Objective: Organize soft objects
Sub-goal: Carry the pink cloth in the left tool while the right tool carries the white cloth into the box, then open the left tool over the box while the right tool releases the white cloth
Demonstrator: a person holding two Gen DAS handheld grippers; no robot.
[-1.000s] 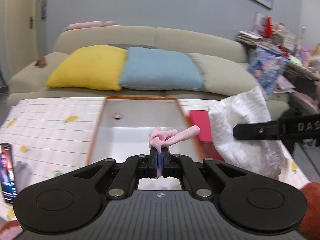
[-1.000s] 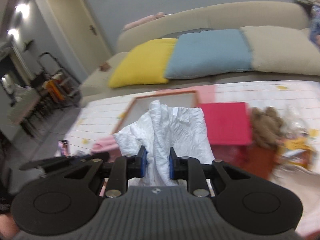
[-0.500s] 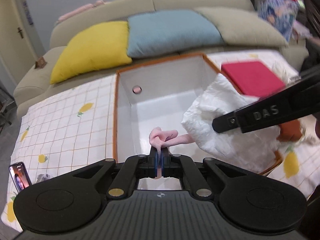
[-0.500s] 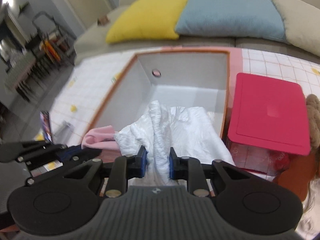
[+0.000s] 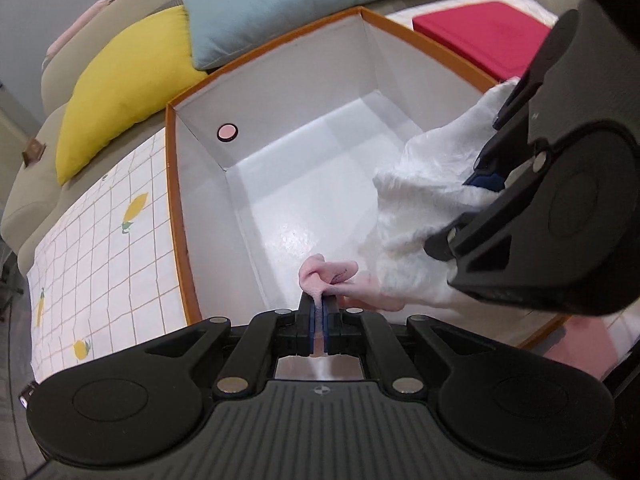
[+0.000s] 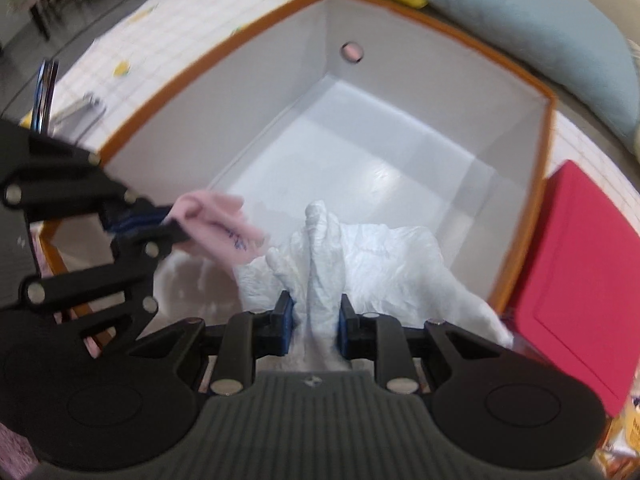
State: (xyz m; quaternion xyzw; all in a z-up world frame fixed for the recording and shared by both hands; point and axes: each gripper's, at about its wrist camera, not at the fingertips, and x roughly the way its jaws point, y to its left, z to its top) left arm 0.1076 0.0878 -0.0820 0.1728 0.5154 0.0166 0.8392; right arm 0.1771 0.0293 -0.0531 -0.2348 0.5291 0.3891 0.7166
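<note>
Yellow cushion (image 5: 124,92) and light blue cushion (image 5: 280,4) side by side on beige sofa (image 5: 32,184), far side. White grid tablecloth with lemon print (image 5: 100,240) at left. Flat red lidded container (image 6: 580,280) at right.

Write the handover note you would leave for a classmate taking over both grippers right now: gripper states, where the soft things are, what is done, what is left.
Left gripper: shut on the pink cloth, held over the near end of the orange box.
Right gripper: shut on the white cloth, hanging inside the box's near right side.
Done: both cloths lifted and brought over the open box; its floor looks bare.
Left: lower, open both grippers, drop the cloths in. The red lid lies beside the box on the right.
</note>
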